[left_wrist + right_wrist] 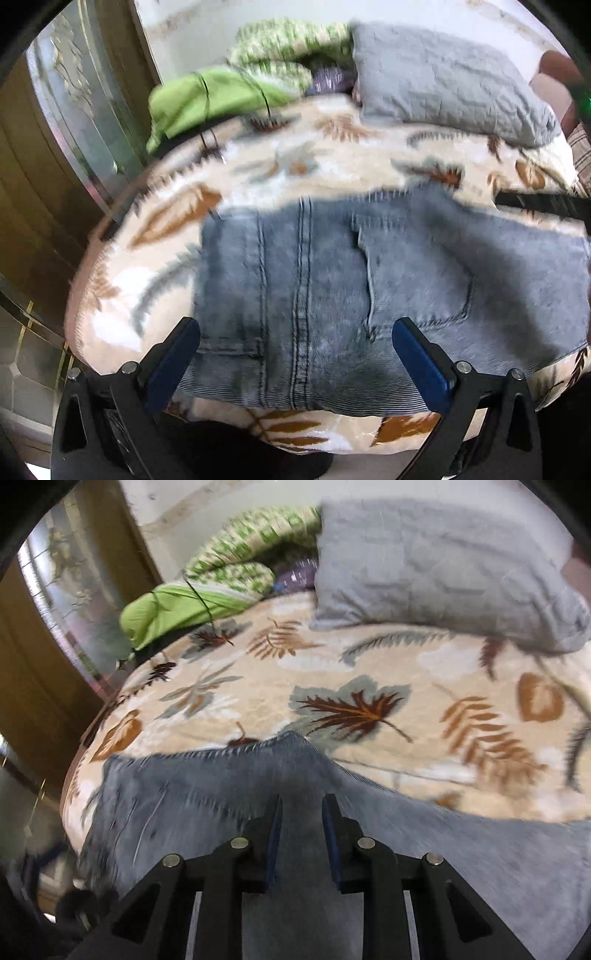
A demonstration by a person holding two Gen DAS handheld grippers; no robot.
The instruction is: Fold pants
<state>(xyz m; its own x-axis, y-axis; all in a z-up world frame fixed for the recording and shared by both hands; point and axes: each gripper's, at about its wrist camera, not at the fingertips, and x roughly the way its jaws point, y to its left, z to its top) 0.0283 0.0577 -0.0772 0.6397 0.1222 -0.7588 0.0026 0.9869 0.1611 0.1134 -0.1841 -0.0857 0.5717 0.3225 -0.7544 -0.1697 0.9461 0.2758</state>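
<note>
Left gripper [295, 354] spread wide over pants [332, 280]; right gripper [302, 840] pinching denim fold. No readable labels; frames blurred.

I'm not seeing a single readable word, brand, number or sign in either wrist view right now. I'm checking the jeans [332, 280] and the stitched back pocket isn't showing any patch or tag that I can make out. The leaf-print bedspread [369, 672] is just pattern, no lettering. The purple thing [328, 79] tucked between the green bedding and the grey pillow is showing some pale marks, but they're too blurred and small for me to tell whether they're letters at all. Both views are smearing with motion blur, so I'm reading nothing.
</note>
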